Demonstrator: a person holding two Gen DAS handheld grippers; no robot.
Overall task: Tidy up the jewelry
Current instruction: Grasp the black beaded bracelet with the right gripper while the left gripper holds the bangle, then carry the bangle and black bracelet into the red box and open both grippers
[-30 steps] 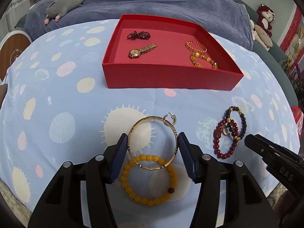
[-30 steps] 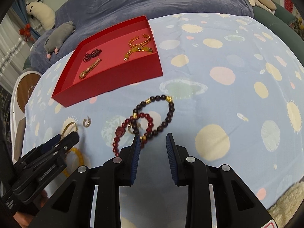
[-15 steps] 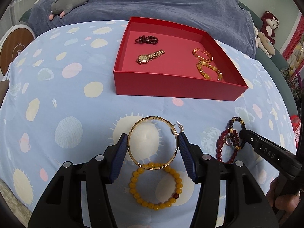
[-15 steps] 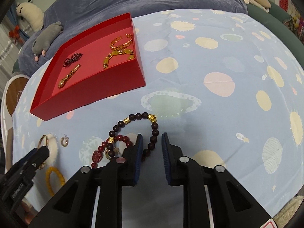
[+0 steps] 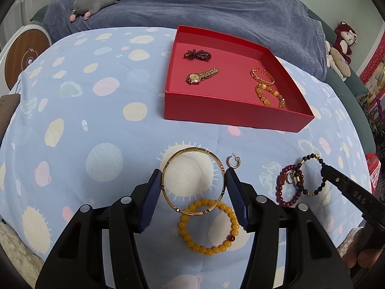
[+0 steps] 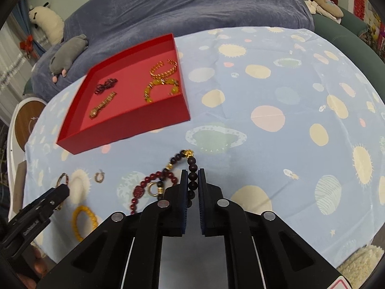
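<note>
Blue planet-print cloth [image 5: 101,125] covers the counter before a grey-blue blanketed sofa [image 5: 216,2]. On it sits a shallow red cardboard tray [image 5: 231,113]. Tilted steeply down, the left claw [image 5: 193,185] grips a gold metal bangle [image 5: 192,159]; the right claw [image 6: 193,175], having just closed, pinches a dark wooden bead bracelet [image 6: 192,166].

Two matching black hand-held grippers with blue-padded fingers

The left gripper [image 5: 193,187] and the right gripper [image 6: 193,180] are built alike: chunky matte-black plastic arms with triangular cut-outs, a round silver screw head on each link, and ribbed dark-blue pads [image 5: 150,203] lining the inner faces of the fingers. White lettering reading "DAS" is printed along the side of the right one in the left camera's view. A red-and-white sticker corner shows on the right gripper's body.
</note>
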